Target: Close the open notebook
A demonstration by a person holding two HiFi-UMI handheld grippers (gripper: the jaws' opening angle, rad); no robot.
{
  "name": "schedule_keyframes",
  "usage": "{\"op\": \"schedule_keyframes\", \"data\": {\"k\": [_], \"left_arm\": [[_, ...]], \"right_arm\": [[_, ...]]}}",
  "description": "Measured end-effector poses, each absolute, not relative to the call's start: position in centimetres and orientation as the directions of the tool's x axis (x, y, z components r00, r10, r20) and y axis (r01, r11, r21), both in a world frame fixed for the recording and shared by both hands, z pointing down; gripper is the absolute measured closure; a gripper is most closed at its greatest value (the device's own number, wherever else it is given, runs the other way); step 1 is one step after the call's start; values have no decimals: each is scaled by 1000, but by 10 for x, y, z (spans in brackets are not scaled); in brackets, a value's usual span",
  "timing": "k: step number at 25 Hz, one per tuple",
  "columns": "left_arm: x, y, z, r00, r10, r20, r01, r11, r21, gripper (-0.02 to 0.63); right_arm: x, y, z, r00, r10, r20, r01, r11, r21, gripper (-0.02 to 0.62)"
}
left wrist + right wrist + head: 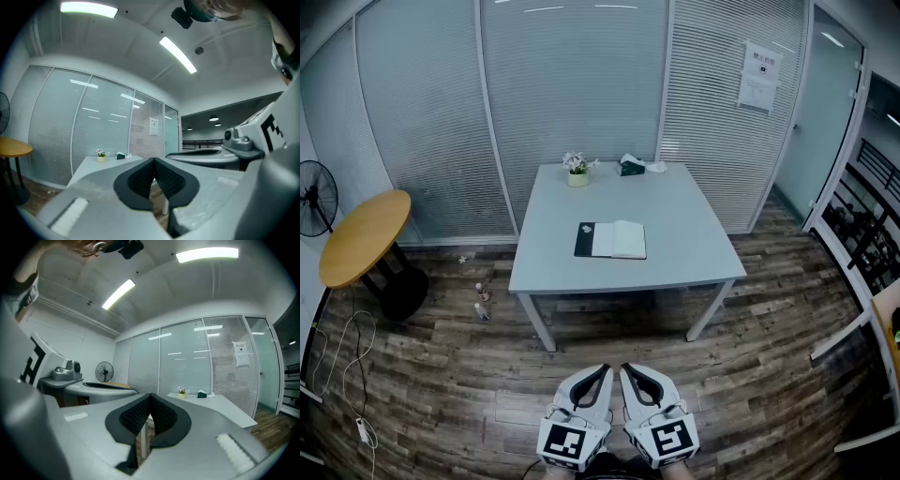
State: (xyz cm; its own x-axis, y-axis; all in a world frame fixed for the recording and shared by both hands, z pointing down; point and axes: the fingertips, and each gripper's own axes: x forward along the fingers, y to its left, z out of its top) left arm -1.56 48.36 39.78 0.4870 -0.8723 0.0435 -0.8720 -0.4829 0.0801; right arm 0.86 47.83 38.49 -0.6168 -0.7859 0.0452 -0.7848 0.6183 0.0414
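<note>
An open notebook (pixel 612 240) with a black cover and white pages lies flat near the middle of the light grey table (pixel 694 253). Both grippers hang low at the bottom of the head view, well short of the table over the wooden floor. My left gripper (pixel 606 369) has its jaws together with nothing between them; in its own view the left gripper (pixel 153 161) tips meet. My right gripper (pixel 626 369) sits beside it, jaws also together and empty, and the right gripper (pixel 150 397) tips touch in its own view. The notebook is not visible in either gripper view.
A small potted flower (pixel 577 169) and a green tissue box (pixel 630 167) stand at the table's far edge. A round yellow side table (pixel 362 236) and a standing fan (pixel 316 199) are at the left. Small bottles (pixel 480 302) sit on the floor by the table's left leg.
</note>
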Motion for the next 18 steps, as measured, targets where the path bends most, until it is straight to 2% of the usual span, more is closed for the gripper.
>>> {"op": "schedule_keyframes", "data": {"k": [18], "left_arm": [[-38, 464, 401, 468, -882, 62, -884, -467, 20, 601]], "right_arm": [[-1, 457, 394, -636, -770, 50, -772, 635, -33, 592]]}}
